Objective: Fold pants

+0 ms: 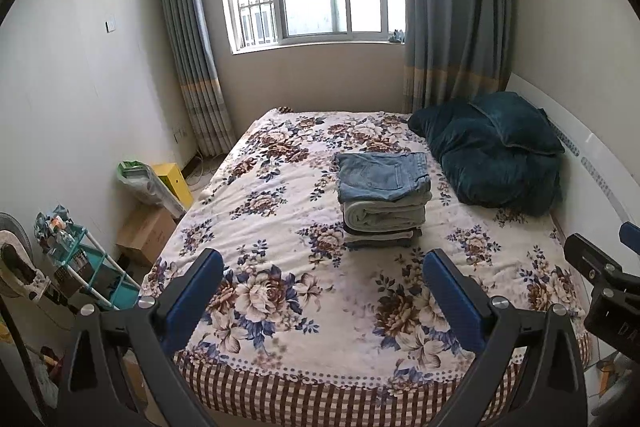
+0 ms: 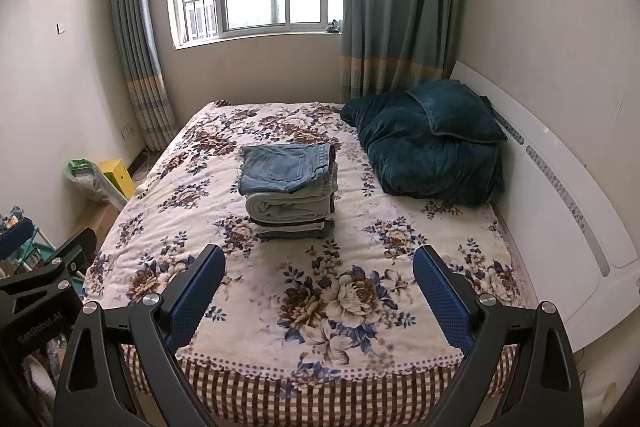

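Observation:
A stack of folded pants (image 1: 382, 203) sits on the floral bed cover (image 1: 280, 211), with blue jeans (image 1: 382, 175) on top and pale and dark pairs below. It also shows in the right wrist view (image 2: 290, 191). My left gripper (image 1: 322, 263) is open and empty, held above the foot of the bed, well short of the stack. My right gripper (image 2: 320, 259) is open and empty, also above the foot of the bed. Each gripper shows at the edge of the other's view: the right gripper (image 1: 600, 267) and the left gripper (image 2: 44, 267).
A dark teal quilt and pillow (image 1: 496, 151) lie at the head by the white headboard (image 2: 560, 195). On the floor at the left stand a cardboard box (image 1: 146, 235), a yellow box (image 1: 174, 181), a bag (image 1: 138, 179) and a teal rack (image 1: 92, 275).

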`<state>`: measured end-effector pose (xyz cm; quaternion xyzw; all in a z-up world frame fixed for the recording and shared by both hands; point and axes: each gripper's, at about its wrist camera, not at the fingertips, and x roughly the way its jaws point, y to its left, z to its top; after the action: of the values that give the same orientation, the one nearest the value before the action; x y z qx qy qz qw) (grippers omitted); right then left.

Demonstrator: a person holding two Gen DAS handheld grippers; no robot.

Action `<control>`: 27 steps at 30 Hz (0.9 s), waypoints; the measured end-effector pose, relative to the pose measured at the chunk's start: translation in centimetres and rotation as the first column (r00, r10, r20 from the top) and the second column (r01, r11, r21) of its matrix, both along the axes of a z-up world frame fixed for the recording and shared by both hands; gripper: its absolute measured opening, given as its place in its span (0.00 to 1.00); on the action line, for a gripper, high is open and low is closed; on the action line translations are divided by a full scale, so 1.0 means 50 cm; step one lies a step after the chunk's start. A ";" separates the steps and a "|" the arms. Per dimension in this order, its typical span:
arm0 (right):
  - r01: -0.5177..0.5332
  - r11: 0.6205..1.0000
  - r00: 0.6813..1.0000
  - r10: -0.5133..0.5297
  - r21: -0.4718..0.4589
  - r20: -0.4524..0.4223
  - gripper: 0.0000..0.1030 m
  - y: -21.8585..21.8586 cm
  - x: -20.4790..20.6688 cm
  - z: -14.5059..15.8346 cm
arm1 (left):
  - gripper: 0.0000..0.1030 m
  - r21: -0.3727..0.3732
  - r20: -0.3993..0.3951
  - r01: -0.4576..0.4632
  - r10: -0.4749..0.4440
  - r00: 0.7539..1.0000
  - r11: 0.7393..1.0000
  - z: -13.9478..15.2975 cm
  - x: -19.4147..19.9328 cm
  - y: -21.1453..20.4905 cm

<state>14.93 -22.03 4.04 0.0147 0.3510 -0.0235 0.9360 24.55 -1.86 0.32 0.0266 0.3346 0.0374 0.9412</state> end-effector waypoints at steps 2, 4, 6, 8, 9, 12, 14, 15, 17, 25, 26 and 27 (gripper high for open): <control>0.000 1.000 1.000 0.000 0.002 0.002 0.94 -0.001 -0.003 0.001 | 0.99 0.002 0.003 0.003 -0.003 1.000 1.000 0.003 -0.001 -0.001; 0.002 1.000 1.000 -0.002 0.005 0.004 0.94 -0.002 -0.008 0.002 | 0.99 0.004 0.008 0.004 -0.004 1.000 1.000 0.004 -0.004 -0.004; 0.001 1.000 1.000 -0.001 0.005 0.006 0.94 -0.003 -0.009 0.002 | 0.99 0.006 0.010 0.007 -0.007 1.000 1.000 0.005 -0.007 -0.006; 0.002 1.000 1.000 -0.002 0.007 0.007 0.94 -0.005 -0.009 0.002 | 0.99 0.006 0.011 0.006 -0.006 1.000 1.000 0.005 -0.010 -0.008; 0.001 1.000 1.000 -0.001 0.007 0.008 0.94 -0.005 -0.010 0.003 | 0.99 0.007 0.012 0.006 -0.006 1.000 1.000 0.004 -0.010 -0.010; 0.002 1.000 1.000 -0.002 0.004 0.010 0.94 -0.006 -0.012 0.004 | 0.99 0.007 0.014 0.007 -0.007 1.000 1.000 0.005 -0.011 -0.011; 0.002 1.000 1.000 -0.002 0.004 0.013 0.94 -0.006 -0.013 0.007 | 0.99 0.007 0.017 0.009 -0.009 1.000 1.000 0.008 -0.012 -0.012; 0.002 1.000 1.000 -0.002 0.005 0.014 0.94 -0.007 -0.013 0.007 | 0.99 0.006 0.017 0.010 -0.010 1.000 1.000 0.008 -0.012 -0.013; 0.001 1.000 1.000 -0.001 0.007 0.014 0.94 -0.005 -0.012 0.008 | 0.99 0.008 0.020 0.011 -0.011 1.000 1.000 0.011 -0.014 -0.013; -0.004 1.000 1.000 0.004 0.004 0.005 0.94 0.004 -0.013 0.008 | 0.99 0.007 0.025 0.011 -0.011 1.000 1.000 0.014 -0.016 -0.012; -0.005 1.000 1.000 0.005 0.004 0.005 0.94 0.005 -0.014 0.009 | 0.99 0.008 0.025 0.010 -0.010 1.000 1.000 0.014 -0.016 -0.012; -0.006 1.000 1.000 0.006 0.002 0.005 0.94 0.007 -0.013 0.009 | 0.99 0.006 0.025 0.009 -0.009 1.000 1.000 0.016 -0.017 -0.011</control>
<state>14.28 -21.67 4.49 0.0148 0.3488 -0.0203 0.9369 23.70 -2.41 1.13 0.0307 0.3227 0.0345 0.9454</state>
